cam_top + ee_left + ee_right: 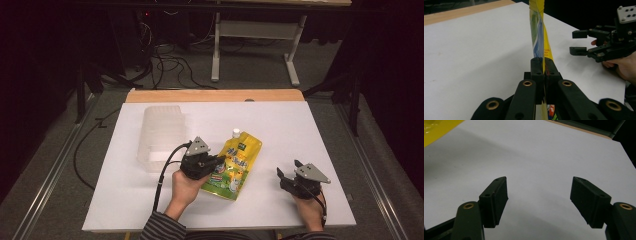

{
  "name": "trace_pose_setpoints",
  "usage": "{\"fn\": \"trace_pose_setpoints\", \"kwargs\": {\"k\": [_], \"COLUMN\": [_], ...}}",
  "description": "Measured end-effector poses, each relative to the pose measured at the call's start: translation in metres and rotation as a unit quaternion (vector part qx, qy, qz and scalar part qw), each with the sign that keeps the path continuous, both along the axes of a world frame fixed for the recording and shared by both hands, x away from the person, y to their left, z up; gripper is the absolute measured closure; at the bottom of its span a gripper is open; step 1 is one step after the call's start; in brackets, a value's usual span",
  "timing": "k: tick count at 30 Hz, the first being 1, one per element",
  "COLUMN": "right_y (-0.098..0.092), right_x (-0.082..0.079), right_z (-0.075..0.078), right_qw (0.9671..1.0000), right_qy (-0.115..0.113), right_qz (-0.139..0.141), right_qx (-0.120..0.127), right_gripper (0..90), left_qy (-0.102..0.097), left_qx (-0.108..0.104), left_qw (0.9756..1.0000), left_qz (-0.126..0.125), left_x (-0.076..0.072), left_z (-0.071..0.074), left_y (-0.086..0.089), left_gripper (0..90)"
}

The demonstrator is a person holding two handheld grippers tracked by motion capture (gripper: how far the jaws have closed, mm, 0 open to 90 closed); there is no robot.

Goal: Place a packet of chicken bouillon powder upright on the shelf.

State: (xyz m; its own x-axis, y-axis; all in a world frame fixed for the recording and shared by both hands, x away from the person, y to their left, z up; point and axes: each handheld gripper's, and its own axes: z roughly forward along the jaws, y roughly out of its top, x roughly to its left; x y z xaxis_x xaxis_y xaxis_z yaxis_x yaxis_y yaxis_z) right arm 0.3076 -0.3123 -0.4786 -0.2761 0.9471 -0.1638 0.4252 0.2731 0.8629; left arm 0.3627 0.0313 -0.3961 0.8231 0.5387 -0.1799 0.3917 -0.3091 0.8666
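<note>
The white table (pixel 300 130) took up most of the space in front of the person, with a strip of bare wood along its far edge. On its left half stood a clear plastic container (pixel 161 138), ribbed and see-through, apparently with nothing in it. Just to the right of that, near the middle of the table, was the yellow pouch (pixel 235 162), a printed refill bag with a white cap (pixel 235 133) pointing away from the person.

The left gripper (pixel 216 164) had its jaws pressed tight together on the pouch's left edge; from the left gripper view the pinched film (pixel 539 37) rose thin and edge-on above the pads, so the bag looked partly lifted there. The right gripper (pixel 285 176) hovered near the table's right front with its jaws spread wide and nothing between them, well apart from the pouch.

To my eye the step in hand was getting the pouch up and over toward the container. A grip on one thin edge would let the soft bag sag and swing, so I'd have brought the open gripper in to steady the far side or the cap end before lifting further.
</note>
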Motion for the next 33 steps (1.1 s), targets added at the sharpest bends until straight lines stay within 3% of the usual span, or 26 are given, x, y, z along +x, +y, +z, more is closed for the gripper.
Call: {"fn": "trace_pose_setpoints", "kwargs": {"k": [5, 8, 15, 22, 33], "right_y": [0.000, 0.000, 0.000, 0.000, 0.000], "right_x": [0.000, 0.000, 0.000, 0.000, 0.000], "right_z": [0.000, 0.000, 0.000, 0.000, 0.000], "right_qw": [1.0000, 1.0000, 1.0000, 1.0000, 1.0000], "right_qy": [0.001, -0.001, -0.002, -0.003, -0.003], "right_qz": [0.000, 0.001, 0.001, 0.001, 0.001], "right_qx": [-0.001, 0.001, 0.001, 0.002, 0.000], "right_gripper": [30.8, 30.8, 30.8, 30.8, 30.7], "left_qy": [-0.018, -0.019, -0.035, -0.035, -0.044], "left_qx": [-0.007, -0.015, -0.012, -0.017, -0.032], "left_qw": [0.9998, 0.9996, 0.9992, 0.9989, 0.9983], "left_qz": [-0.011, -0.015, -0.017, -0.027, -0.021], "left_x": [-0.008, -0.009, -0.016, -0.018, -0.021], "left_z": [0.010, 0.014, 0.022, 0.025, 0.038], "left_y": [0.001, 0.002, 0.009, 0.014, 0.031], "left_gripper": [88.5, 88.5, 88.6, 88.6, 88.6]}}
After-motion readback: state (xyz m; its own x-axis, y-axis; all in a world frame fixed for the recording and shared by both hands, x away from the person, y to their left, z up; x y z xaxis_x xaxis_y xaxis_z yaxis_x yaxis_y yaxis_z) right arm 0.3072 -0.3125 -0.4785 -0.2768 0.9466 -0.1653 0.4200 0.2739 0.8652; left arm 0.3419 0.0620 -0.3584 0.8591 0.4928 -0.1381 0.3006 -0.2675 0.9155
